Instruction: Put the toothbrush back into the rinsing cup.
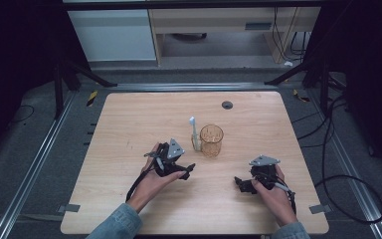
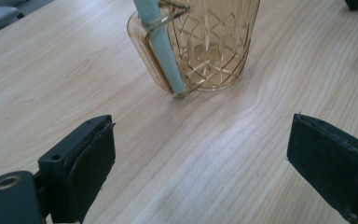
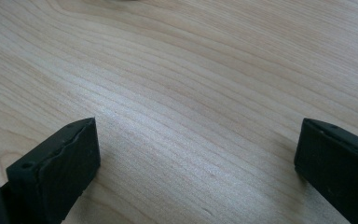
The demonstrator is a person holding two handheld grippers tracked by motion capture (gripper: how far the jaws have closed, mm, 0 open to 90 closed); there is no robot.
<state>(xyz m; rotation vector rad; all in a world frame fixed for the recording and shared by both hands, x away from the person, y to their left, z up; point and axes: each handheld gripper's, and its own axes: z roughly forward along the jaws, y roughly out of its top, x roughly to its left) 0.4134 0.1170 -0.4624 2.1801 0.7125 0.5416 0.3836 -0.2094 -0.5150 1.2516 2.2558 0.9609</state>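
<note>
An amber cut-glass mug (image 1: 212,140) stands near the middle of the wooden table (image 1: 129,124). A pale blue-white toothbrush (image 1: 194,133) stands upright, threaded through the mug's handle on its left side. The left gripper view has the mug (image 2: 209,42) and the toothbrush handle (image 2: 163,51) just beyond the jaws. My left gripper (image 1: 186,172) rests low on the table in front-left of the mug, open, nothing between its jaws (image 2: 200,168). My right gripper (image 1: 241,184) sits to the mug's front-right, open over bare wood (image 3: 196,163).
A dark round grommet (image 1: 227,104) is set in the table near its far edge. Cables (image 1: 328,149) trail on the floor to the right. A white cabinet (image 1: 114,35) and wooden furniture stand beyond the table.
</note>
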